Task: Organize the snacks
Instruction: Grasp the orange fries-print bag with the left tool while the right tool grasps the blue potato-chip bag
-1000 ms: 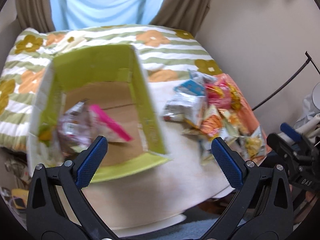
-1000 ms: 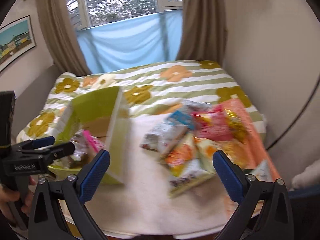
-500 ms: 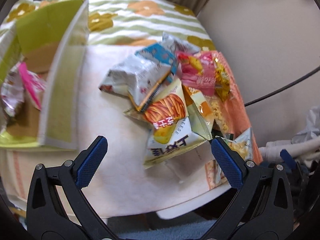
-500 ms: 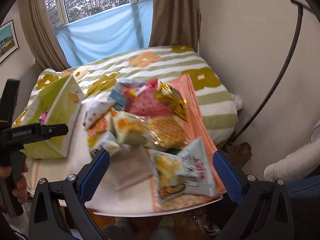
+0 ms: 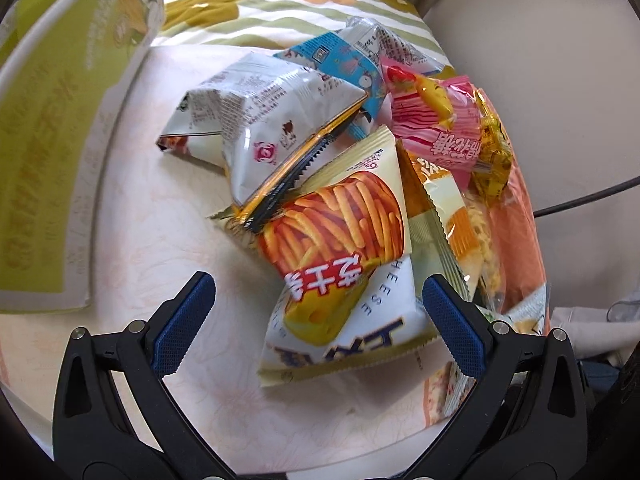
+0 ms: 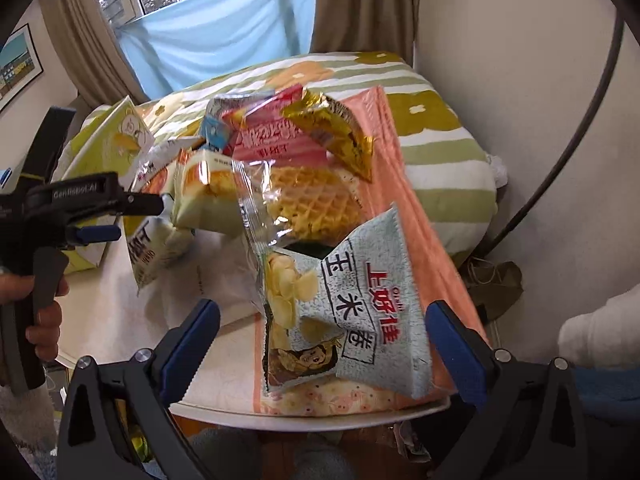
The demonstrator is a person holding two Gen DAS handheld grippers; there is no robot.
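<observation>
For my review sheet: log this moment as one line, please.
phase: reach | left gripper: open, over cheese-stick packet | right gripper: open, over grey-blue corn-roll packet | green box: left of pile

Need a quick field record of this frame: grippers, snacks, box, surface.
left gripper: open, empty, over cheese stick bag
right gripper: open, empty, over grey corn bag
snacks: loose overlapping pile, includes waffle pack, pink bag, gold bag
green box: left of pile, contents not visible
surface: round table, pale cloth
</observation>
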